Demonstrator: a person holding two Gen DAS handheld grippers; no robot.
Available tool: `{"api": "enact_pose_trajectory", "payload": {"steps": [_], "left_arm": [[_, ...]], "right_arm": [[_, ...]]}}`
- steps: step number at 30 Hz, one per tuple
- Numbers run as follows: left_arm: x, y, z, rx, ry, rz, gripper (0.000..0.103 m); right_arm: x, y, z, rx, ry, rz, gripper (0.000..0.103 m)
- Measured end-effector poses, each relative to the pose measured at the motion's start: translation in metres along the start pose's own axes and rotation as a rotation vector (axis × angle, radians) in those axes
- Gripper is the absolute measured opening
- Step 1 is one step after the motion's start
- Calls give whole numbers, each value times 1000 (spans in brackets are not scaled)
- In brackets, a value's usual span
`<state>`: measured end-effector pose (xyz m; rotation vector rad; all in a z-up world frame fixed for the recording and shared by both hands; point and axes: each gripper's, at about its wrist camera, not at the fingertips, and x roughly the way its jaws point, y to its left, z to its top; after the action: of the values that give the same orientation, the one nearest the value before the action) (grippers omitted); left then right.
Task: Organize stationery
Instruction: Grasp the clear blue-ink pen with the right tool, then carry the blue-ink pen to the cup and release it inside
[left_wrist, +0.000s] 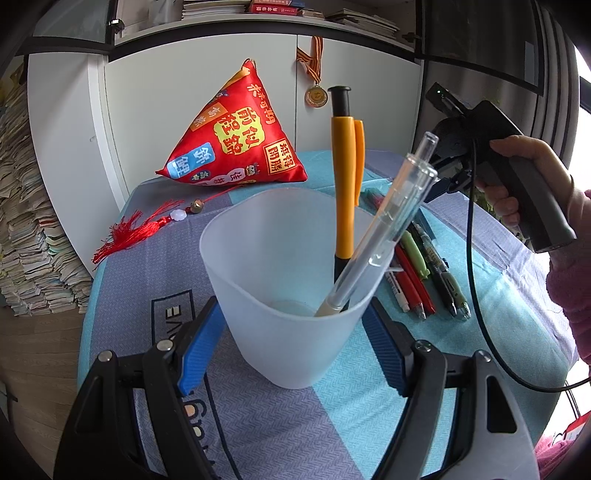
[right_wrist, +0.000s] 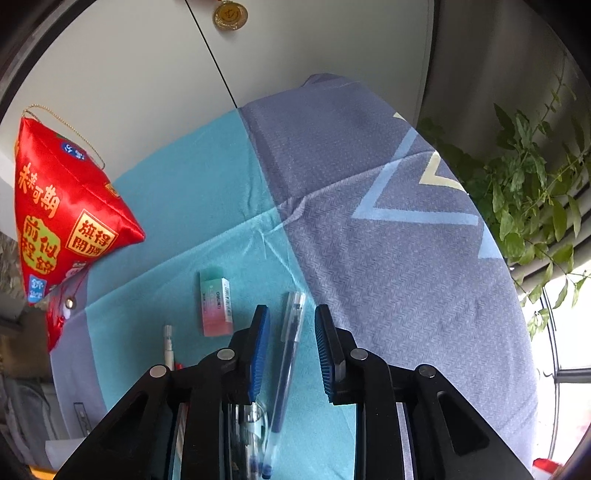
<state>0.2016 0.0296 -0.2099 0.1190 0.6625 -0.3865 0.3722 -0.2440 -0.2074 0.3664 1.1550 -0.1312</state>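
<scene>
My left gripper (left_wrist: 293, 301) is shut on a frosted white cup (left_wrist: 288, 350), with a blue pad against each side. Inside the cup lean an orange pen (left_wrist: 345, 166) and a clear pen (left_wrist: 399, 206). Several loose pens (left_wrist: 424, 280) lie on the cloth to the cup's right. A hand holds my right gripper (left_wrist: 441, 186) above their far end, pointing steeply down. In the right wrist view that right gripper (right_wrist: 291, 308) is open, and a clear blue-ink pen (right_wrist: 290, 354) lies on the cloth between its pads, touching neither.
A pink-green eraser (right_wrist: 217, 302) and a white pen (right_wrist: 168, 343) lie left of the right gripper. A red pyramid pouch (left_wrist: 236, 136) with a tassel sits at the back of the blue-grey tablecloth (right_wrist: 388, 258). A leafy plant (right_wrist: 528, 192) hangs past the right edge; white cabinets stand behind.
</scene>
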Motion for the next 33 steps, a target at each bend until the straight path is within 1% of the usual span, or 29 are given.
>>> {"api": "enact_pose_trajectory", "payload": {"steps": [4, 5, 6, 7, 8, 10, 11, 17, 20, 21, 24, 26, 29, 33], "left_arm": [[0, -1, 1, 2, 1, -1, 76], [0, -1, 1, 2, 0, -2, 76], [1, -1, 1, 2, 1, -2, 76], [0, -1, 1, 2, 1, -2, 76], [1, -2, 1, 2, 1, -3, 76], [1, -2, 1, 2, 1, -2, 76], [1, -1, 1, 2, 1, -2, 76], [1, -1, 1, 4, 0, -1, 75], [1, -3, 1, 14, -1, -10, 75], [1, -3, 1, 17, -1, -14, 75], [1, -3, 0, 16, 0, -15, 75], [1, -3, 0, 16, 0, -15, 75], [0, -4, 0, 20, -4, -10, 75], [-1, -6, 0, 30, -6, -9, 75]], "right_arm": [[16, 2, 3, 11, 51, -25, 24], [15, 3, 2, 10, 35, -31, 24], [15, 5, 3, 2, 31, -41, 23], [16, 6, 3, -3, 33, -44, 17], [15, 5, 3, -5, 25, -38, 13], [11, 1, -1, 9, 27, 1, 13], [6, 1, -5, 10, 14, 23, 13], [-56, 2, -46, -109, -67, 118, 13], [-94, 3, -71, -172, -133, 147, 13], [-106, 5, -79, -191, -155, 158, 10], [-138, 10, -101, -248, -223, 196, 10], [-154, 19, -113, -287, -264, 204, 10], [-172, 31, -128, -339, -294, 231, 10], [-193, 42, -138, -379, -351, 274, 10]]}}
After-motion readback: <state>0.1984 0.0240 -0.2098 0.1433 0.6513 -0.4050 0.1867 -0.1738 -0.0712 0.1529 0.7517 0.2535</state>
